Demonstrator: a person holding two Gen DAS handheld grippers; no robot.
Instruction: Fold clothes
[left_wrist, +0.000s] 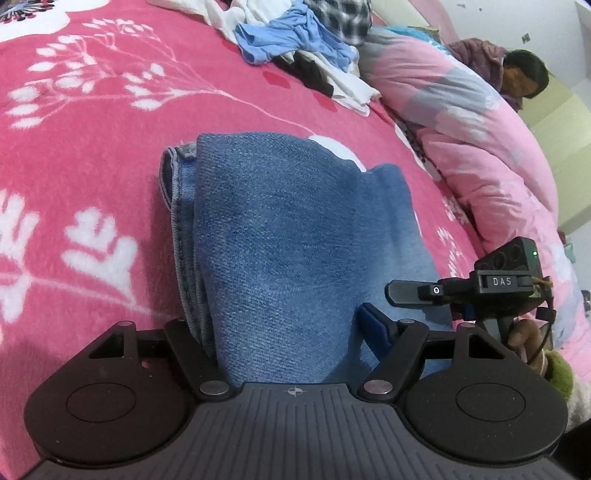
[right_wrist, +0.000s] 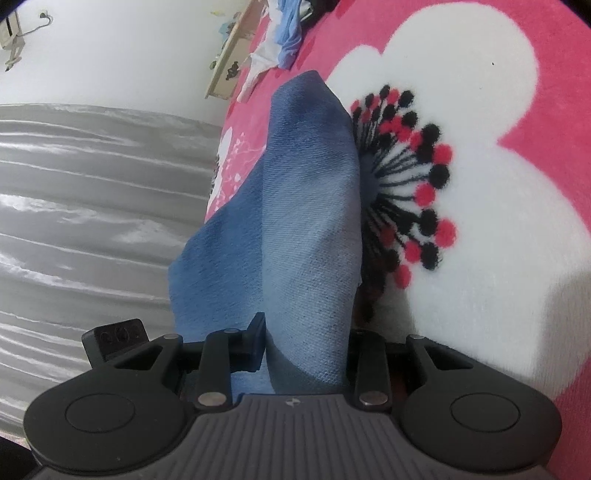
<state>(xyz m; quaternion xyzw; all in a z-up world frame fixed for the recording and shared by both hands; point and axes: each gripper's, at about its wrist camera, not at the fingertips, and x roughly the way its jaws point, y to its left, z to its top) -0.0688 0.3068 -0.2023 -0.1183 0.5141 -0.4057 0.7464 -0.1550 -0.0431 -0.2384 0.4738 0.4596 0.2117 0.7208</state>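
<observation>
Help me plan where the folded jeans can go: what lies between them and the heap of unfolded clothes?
In the left wrist view, only bare pink blanket separates the jeans from the clothes heap.

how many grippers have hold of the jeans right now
2. The left gripper clamps the near end of the folded jeans; the right gripper grips the denim beside it, over the pink blanket.

A pink blanket (left_wrist: 92, 155) with white flower prints covered the bed, a rolled pink quilt (left_wrist: 480, 147) lay along its far edge, and grey pleated curtains (right_wrist: 92, 221) hung below a white wall (right_wrist: 122, 48) beside the bed.
</observation>
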